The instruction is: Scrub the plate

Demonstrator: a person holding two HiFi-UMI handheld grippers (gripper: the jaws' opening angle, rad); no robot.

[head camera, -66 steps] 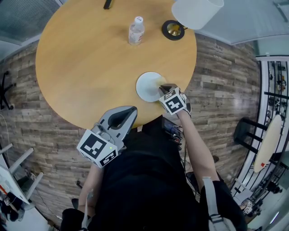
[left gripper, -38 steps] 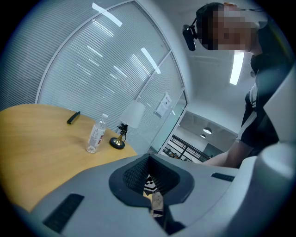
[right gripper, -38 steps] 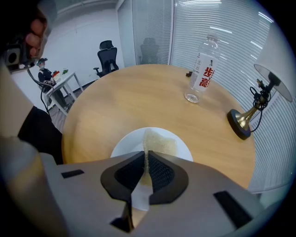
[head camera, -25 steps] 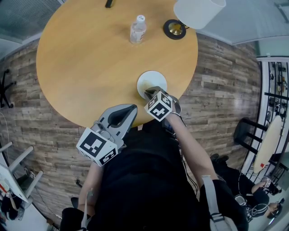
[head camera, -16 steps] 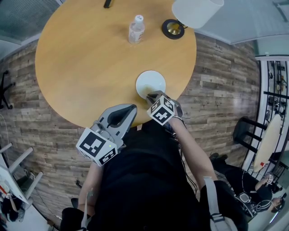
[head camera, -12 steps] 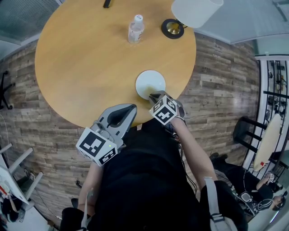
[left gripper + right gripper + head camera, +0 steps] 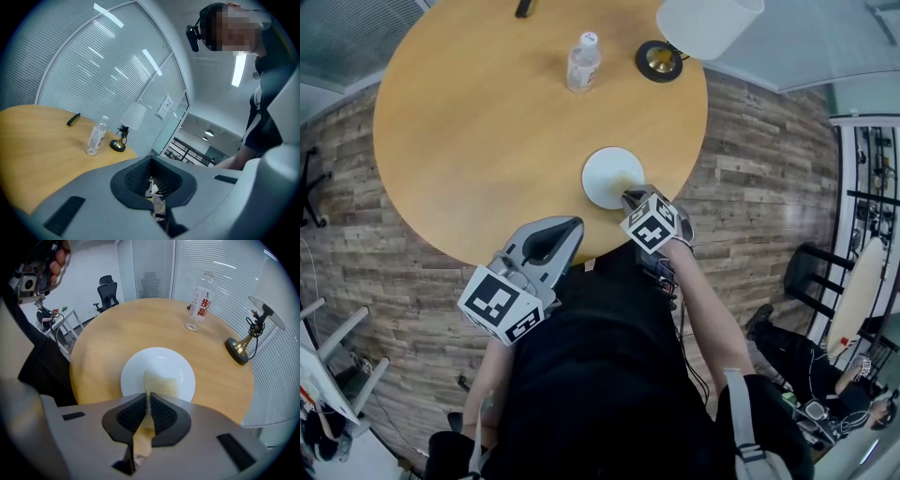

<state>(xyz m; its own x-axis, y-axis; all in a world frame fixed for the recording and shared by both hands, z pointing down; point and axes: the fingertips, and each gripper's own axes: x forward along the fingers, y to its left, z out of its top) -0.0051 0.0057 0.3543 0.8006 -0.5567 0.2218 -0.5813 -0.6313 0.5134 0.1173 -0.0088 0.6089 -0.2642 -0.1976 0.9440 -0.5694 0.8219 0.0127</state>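
Right gripper [image 7: 149, 397] — jaws pinching a sponge [image 7: 162, 383] — on the plate [image 7: 158, 359].

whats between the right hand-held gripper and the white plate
A pale yellow cloth, pinched in the right hand-held gripper and lying on the round white plate; the right gripper view shows it.

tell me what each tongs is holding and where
The right tongs are shut on a thin yellowish cloth, pinched at its near edge; the rest lies on the white plate. The left tongs are shut on nothing.
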